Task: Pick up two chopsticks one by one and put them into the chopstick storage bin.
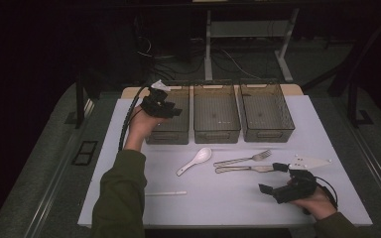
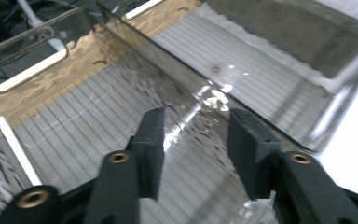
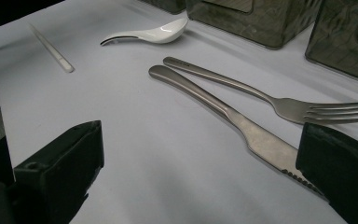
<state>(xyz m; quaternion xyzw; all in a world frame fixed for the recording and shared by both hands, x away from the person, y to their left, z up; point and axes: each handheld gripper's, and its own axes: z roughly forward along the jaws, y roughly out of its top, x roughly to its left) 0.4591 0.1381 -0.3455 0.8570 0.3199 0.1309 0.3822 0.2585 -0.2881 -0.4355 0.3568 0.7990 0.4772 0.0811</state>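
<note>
Three clear bins stand in a row at the back of the table. My left gripper hovers open over the left bin, with nothing between its jaws. In the left gripper view a white stick lies on the left bin's ribbed floor, beside my left gripper. My right gripper rests low at the front right, wide open around the blade end of a steel knife. In the right gripper view the knife runs between the open jaws of my right gripper, touching neither.
A steel fork lies just behind the knife. To their left sit a white spoon and a white stick near the front edge. The middle bin and right bin look bare inside.
</note>
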